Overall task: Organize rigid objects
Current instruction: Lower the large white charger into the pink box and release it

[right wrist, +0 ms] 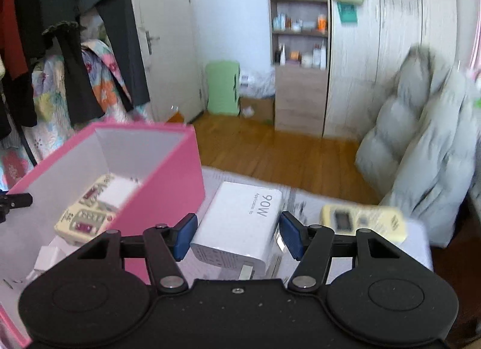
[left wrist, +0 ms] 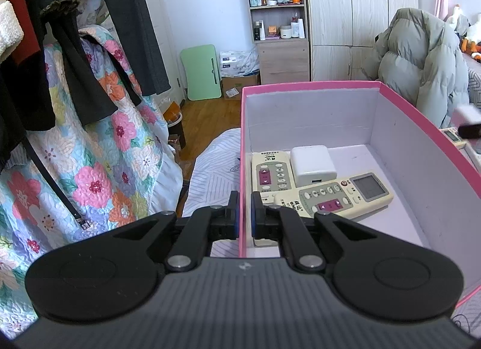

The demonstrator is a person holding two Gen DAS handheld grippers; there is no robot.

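A pink box (left wrist: 421, 138) with white inside stands on the striped bedsheet. It holds two cream remotes (left wrist: 270, 174) (left wrist: 339, 195) and a white charger block (left wrist: 312, 165). My left gripper (left wrist: 245, 213) is shut on the box's near left wall, one finger on each side of it. My right gripper (right wrist: 237, 235) is shut on a white charger marked 90W (right wrist: 240, 216), its blue pads against the charger's two sides, just right of the pink box (right wrist: 168, 192). The charger looks sharp while the room behind it is blurred. Another cream remote (right wrist: 363, 223) lies on the bed to the right.
A grey puffer coat (right wrist: 421, 153) hangs at the right. Dark clothes (left wrist: 90, 33) and a floral quilt (left wrist: 99, 153) are at the left. Wooden floor, a shelf unit (left wrist: 276, 18) and a wardrobe (left wrist: 360, 18) lie beyond the bed.
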